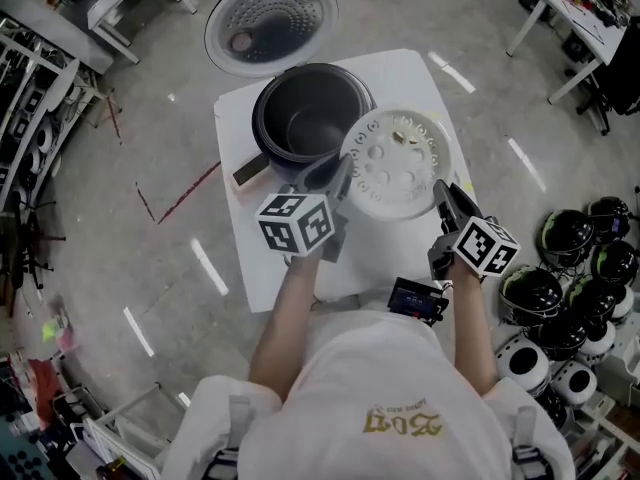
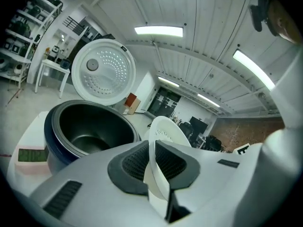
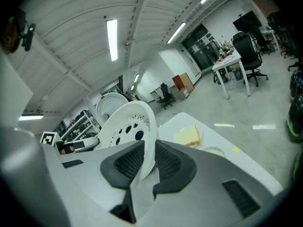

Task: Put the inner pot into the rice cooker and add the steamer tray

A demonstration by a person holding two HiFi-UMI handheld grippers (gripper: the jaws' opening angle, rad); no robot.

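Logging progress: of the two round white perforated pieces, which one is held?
The steamer tray, pinched at opposite rims by the left gripper and right gripper. The other, the open lid beyond the rice cooker, is untouched.

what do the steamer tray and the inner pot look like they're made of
The steamer tray is probably plastic, matte white: thin rim, moulded round holes. The inner pot is likely metal with a dark non-stick coating: smooth, dull grey sheen inside.
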